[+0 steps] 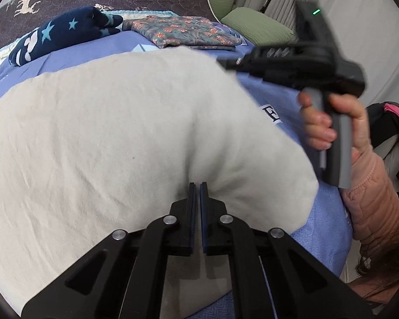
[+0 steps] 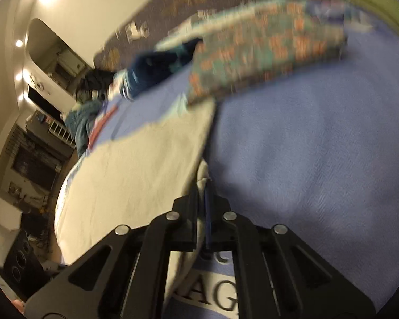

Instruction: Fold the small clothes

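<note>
Now both claws, left (image 1: pixel 198 186) and right (image 2: pixel 202 186), pinch the cloth (image 1: pixel 106 138) edge at 6 o'clock, ready to fold.

Cream cloth (image 1: pixel 114 138) spread on blue blanket, rumpled, near edge pinched up.

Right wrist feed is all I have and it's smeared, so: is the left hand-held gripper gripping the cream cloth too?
Observer: Yes. The left hand-held gripper is shut on the near edge of the cream cotton cloth.
Operator: And the dark bundle beyond?
Observer: A rumpled navy star-print garment, left of the folded floral cloth.
Operator: Where do my tips sit?
Observer: The right hand-held gripper meets the cloth's far right edge, above the blue woven blanket.
</note>
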